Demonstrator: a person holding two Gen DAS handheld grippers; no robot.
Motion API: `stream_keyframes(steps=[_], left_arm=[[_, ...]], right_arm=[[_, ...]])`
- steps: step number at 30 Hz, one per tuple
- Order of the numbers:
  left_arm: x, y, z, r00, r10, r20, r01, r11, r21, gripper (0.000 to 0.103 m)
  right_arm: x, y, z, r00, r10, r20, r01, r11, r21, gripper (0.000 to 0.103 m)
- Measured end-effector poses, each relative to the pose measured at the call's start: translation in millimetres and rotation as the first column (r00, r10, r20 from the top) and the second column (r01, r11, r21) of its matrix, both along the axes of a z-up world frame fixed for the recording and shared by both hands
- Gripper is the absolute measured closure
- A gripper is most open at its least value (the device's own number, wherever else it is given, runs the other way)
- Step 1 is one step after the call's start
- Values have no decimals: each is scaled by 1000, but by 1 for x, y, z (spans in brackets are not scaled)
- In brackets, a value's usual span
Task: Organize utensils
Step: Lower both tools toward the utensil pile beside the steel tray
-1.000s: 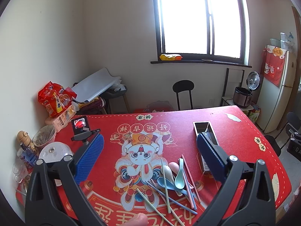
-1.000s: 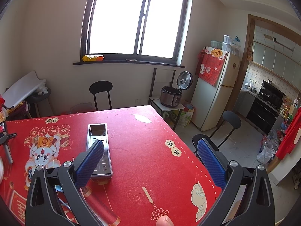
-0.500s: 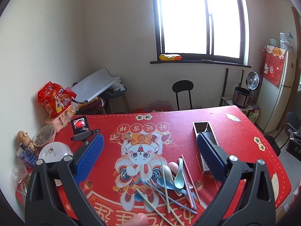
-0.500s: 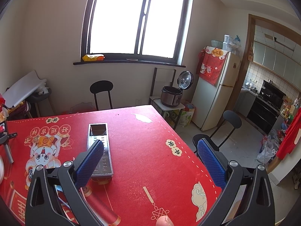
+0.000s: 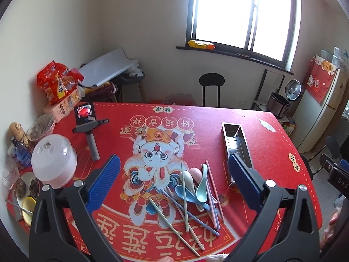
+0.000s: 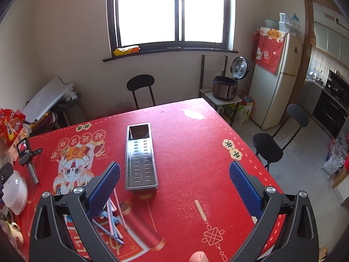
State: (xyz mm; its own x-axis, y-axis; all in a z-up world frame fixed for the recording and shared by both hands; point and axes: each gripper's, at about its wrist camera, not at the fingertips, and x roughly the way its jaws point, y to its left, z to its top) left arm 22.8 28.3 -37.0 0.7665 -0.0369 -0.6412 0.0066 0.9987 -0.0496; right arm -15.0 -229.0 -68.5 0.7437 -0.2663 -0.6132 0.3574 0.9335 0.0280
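Left gripper (image 5: 173,182) is hovering with jaws spread wide, empty, over the utensil pile (image 5: 192,191) — chopsticks and spoons are lying crossed near the table's near edge, long axes running mostly near-to-far, a few fanning diagonally. Just right of the pile the steel tray (image 6: 140,156) is sitting lengthwise, long axis pointing away toward the window, interior bare. Right gripper (image 6: 174,182) is hanging wide open, empty, over the open red tablecloth (image 6: 196,152) right of the tray — plenty of free room there. Its left finger is hiding part of the pile.
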Motion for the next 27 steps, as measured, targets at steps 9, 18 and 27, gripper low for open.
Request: stream_keyframes(steps=[9,18,27], left_arm=[[13,37,-52,990,65,-128,-63,998,16,6],[22,69,-154,907,106,-407,-127,992,-25,6],[29,63,-233,805,71,-589,-177,976,-125,6]], right_arm=[[49,21,-45,967,236,-92,-228,970,82,5],[87,84,-113,832,469,-295,-484,875,25,5],[100,79,-172,763,521,-382,-467,854,231,5]])
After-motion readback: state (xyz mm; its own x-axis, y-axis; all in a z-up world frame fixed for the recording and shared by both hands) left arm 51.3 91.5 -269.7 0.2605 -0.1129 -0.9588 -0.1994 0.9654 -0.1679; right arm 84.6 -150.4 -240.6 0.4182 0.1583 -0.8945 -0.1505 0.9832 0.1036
